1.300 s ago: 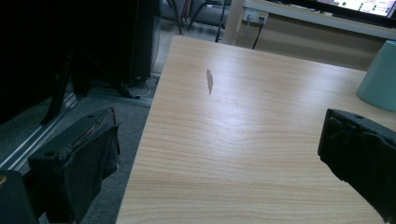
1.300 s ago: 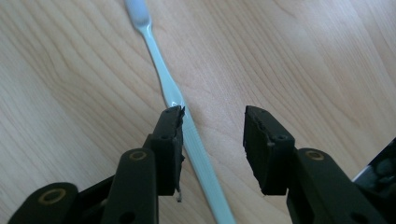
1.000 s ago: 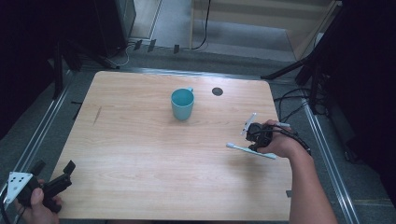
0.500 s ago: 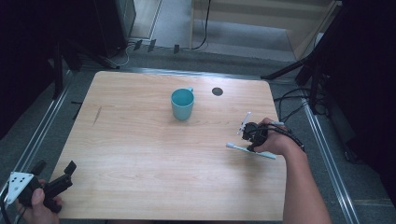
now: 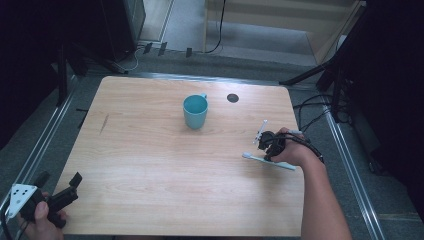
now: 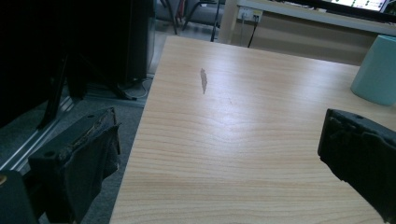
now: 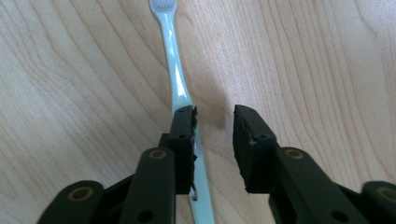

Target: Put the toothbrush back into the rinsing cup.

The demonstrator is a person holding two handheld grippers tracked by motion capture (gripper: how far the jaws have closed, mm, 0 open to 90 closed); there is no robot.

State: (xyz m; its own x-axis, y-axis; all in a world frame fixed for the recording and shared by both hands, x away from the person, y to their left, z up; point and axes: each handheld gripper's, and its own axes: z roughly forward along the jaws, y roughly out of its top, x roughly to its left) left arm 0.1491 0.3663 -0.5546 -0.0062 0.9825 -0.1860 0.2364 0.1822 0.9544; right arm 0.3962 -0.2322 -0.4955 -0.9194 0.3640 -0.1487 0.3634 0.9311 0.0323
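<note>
In the high view, the right gripper [image 5: 268, 146] is down at the table's [image 5: 150, 165] right side, right at the pale blue toothbrush [image 5: 269, 161] that lies flat on the wood. A teal cup [image 5: 195, 111] stands well apart, further up the table. The left gripper [image 5: 60, 196] rests at the near left corner, jaws spread with nothing between them.

In the left gripper view, both black jaws stand wide apart over bare wood, the cup [image 6: 377, 70] off at the right edge.

In the right gripper view, the jaws have just been closing. The toothbrush [image 7: 176, 79] handle passes beneath the left jaw; the gap between the pads holds only table, so nothing is gripped
</note>
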